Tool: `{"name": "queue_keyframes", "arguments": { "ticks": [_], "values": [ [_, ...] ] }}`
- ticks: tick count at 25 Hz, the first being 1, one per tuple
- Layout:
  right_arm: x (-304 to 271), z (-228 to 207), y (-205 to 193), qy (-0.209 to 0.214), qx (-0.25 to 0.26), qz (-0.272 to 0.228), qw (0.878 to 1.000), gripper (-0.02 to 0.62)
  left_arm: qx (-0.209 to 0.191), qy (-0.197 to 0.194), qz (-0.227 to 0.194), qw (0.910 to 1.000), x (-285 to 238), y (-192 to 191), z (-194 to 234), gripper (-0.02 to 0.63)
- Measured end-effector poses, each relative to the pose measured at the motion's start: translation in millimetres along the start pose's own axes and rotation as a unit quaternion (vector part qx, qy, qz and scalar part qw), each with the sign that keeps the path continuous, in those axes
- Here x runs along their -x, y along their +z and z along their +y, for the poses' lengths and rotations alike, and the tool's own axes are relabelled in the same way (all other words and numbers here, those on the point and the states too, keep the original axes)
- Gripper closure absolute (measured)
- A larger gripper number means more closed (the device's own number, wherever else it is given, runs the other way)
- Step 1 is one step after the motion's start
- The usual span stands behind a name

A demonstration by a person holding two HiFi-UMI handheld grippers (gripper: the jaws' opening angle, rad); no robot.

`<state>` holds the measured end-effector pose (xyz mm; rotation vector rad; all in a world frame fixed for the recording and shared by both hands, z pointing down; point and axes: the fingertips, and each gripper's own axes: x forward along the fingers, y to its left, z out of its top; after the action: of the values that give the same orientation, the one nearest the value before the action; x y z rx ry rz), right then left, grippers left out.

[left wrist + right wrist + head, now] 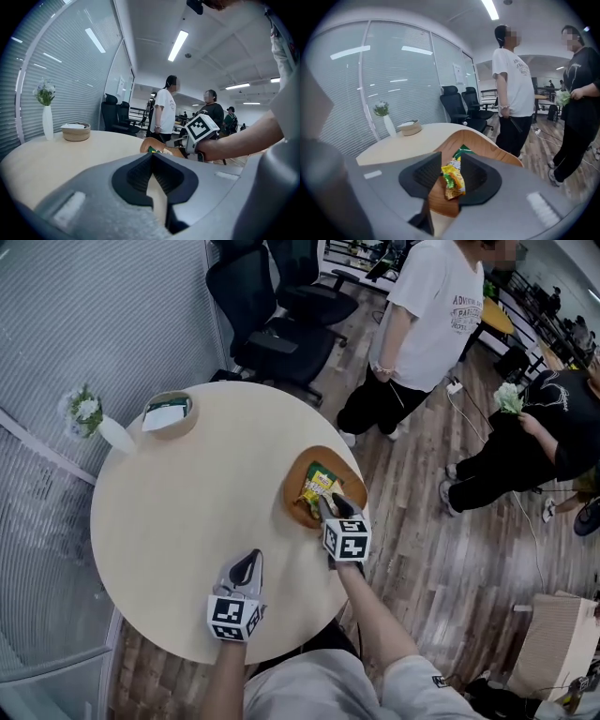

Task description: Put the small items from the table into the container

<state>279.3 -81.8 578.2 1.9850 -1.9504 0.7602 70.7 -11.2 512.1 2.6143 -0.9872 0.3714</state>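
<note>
**Snack packet [452, 180] held over wooden bowl [480, 143]**

Packet hangs long axis up-down, pinched near its top betw. the right gripper [451, 164] tips. Bowl is directly below, centre-right in head view, so the drop looks straight down.

Left gripper [152, 154] is closed, empty, lower left, well apart.

Right gripper view shows the pinch. Head view hides it but shows a green packet [322, 474] already in the bowl.

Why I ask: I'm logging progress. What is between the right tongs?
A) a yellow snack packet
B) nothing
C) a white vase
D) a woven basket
A: the right gripper view shows a yellow snack packet pinched between the right tongs, above the wooden bowl.
</note>
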Motion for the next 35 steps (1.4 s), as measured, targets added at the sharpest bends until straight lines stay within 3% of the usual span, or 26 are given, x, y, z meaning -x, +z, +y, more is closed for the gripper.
{"name": "queue_keyframes", "arguments": {
  "ticks": [3, 7, 11, 14, 22, 35],
  "values": [
    [29, 38, 15, 0.056, 0.013, -0.033, 0.998, 0.592, -0.003, 0.001, -0.007, 1.0000, 9, 4, 4, 0.609],
    [63, 117, 6, 0.156, -0.011, -0.039, 0.987, 0.594, -0.002, 0.016, -0.014, 0.9998, 35, 3, 22, 0.609],
    [106, 182, -31, 0.210, -0.070, -0.017, 0.975, 0.594, -0.003, 0.031, -0.017, 0.9994, 74, -3, 32, 0.609],
    [147, 216, -52, 0.230, -0.059, -0.015, 0.971, 0.594, -0.014, 0.035, -0.019, 0.9991, 103, -7, 25, 0.609],
    [222, 276, -83, 0.288, 0.052, -0.031, 0.956, 0.594, -0.011, 0.046, -0.013, 0.9988, 180, -44, -3, 0.609],
    [241, 292, -93, 0.304, 0.065, -0.037, 0.950, 0.594, -0.017, 0.052, -0.021, 0.9983, 199, -53, -9, 0.609]
  ]
}}
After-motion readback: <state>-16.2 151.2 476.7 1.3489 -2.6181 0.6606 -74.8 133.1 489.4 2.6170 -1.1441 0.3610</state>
